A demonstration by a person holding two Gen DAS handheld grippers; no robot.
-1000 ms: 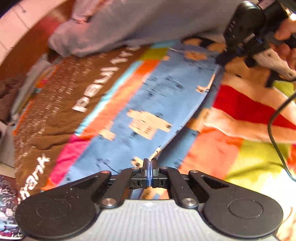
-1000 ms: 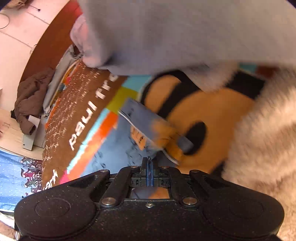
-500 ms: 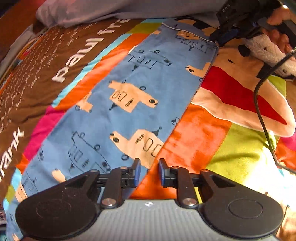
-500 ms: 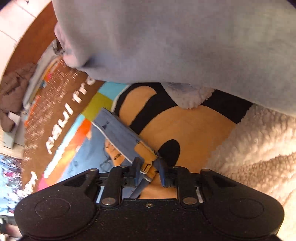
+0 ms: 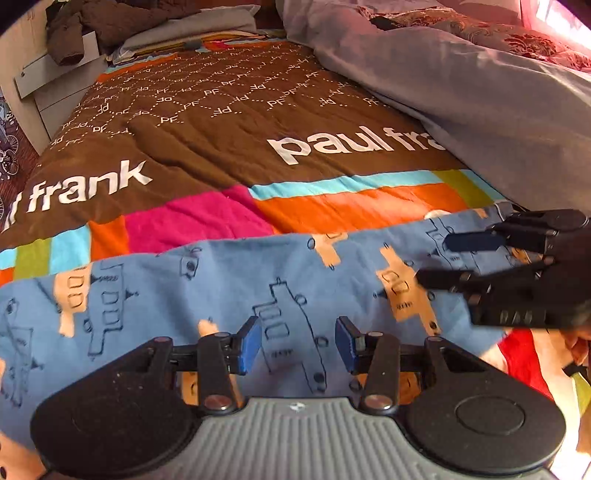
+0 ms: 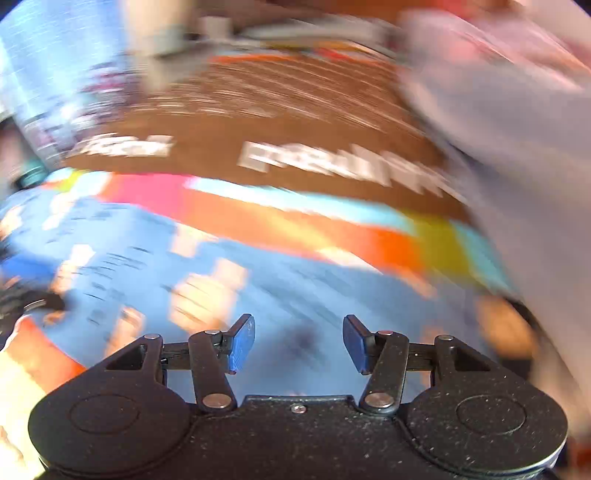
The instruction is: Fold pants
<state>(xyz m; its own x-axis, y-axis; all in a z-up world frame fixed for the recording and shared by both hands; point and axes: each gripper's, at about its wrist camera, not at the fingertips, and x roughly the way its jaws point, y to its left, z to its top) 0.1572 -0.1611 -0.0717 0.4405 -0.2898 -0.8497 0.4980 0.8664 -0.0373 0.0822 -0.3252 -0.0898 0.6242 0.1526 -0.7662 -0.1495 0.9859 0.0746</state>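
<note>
The blue printed pants (image 5: 221, 280) lie flat in a long strip across the colourful bedspread (image 5: 229, 147). My left gripper (image 5: 298, 345) hovers over their near edge, its jaws opening, with cloth below them but nothing pinched between the pads. In the left wrist view my right gripper (image 5: 439, 260) reaches in from the right over the pants, its fingers apart. The right wrist view is heavily blurred: the right gripper (image 6: 298, 343) stands over the blue pants (image 6: 258, 288) with its jaws opening and nothing gripped.
A grey duvet (image 5: 480, 96) is heaped along the right side of the bed. A brown jacket (image 5: 85, 22) lies on a white drawer unit (image 5: 48, 85) at the far left. A pillow (image 5: 192, 29) sits at the head.
Both grippers let go of the pants and opened. Both rolled and swung across, so the pants now run sideways through the views and lie flat.
</note>
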